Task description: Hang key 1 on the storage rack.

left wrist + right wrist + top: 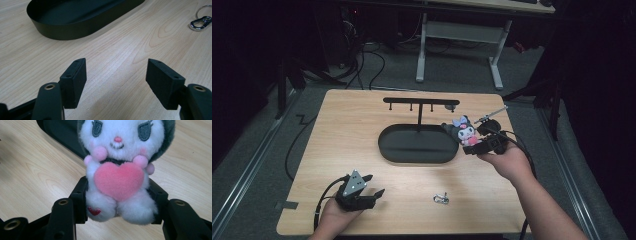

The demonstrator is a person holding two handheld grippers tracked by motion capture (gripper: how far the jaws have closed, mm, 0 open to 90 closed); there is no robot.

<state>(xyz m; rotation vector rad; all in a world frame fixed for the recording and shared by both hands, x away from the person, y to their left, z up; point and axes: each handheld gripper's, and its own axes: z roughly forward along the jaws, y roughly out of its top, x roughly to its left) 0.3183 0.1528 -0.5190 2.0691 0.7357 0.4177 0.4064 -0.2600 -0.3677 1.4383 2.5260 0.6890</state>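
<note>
My right gripper (117, 202) clamps the plush (120, 170) low; soft legs may slip. Left gripper (116, 82) released, idle.

1. Your left hand-held gripper (371, 186) has bare desk (342, 135) ahead of its spread jaws, up to the black oval tray (417, 145).
2. The hook stand (421, 103) rises from that tray and blocks a straight pass over its middle.
3. The key clip (441, 199) lies alone on the near desk, open wood around it.
4. The plush doll (465, 131) fills your right hand-held gripper (472, 148) beside the tray's right end.
</note>
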